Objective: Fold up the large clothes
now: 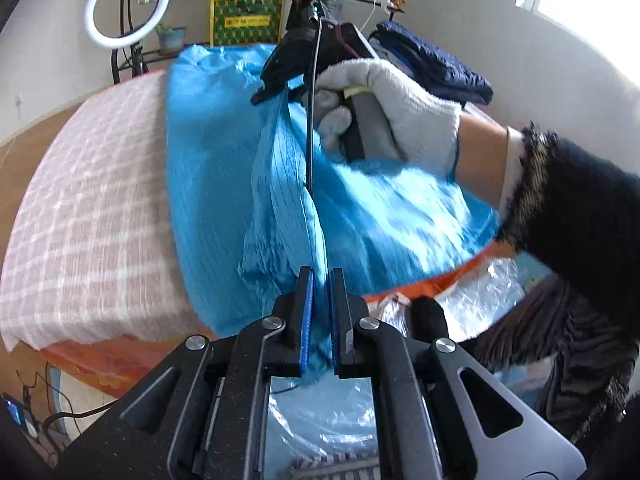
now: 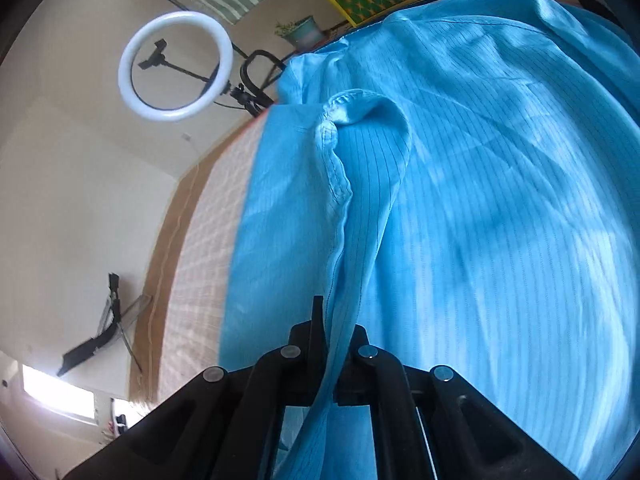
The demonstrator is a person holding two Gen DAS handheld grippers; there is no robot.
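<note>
A large bright blue garment with thin dark pinstripes lies spread over the bed. My left gripper is shut on a bunched fold of the blue garment, with cloth pinched between its blue pads. In the left wrist view the right gripper is farther away, carried by a hand in a white glove, and is shut on another part of the cloth. In the right wrist view my right gripper clamps a hemmed edge of the blue garment, and the seam runs up away from the fingers.
The bed has a pink and white checked cover over an orange mattress edge. A ring light on a stand and a yellow-green box stand by the far wall. Folded dark blue clothes lie at the back right. Clear plastic bags sit below the bed's edge.
</note>
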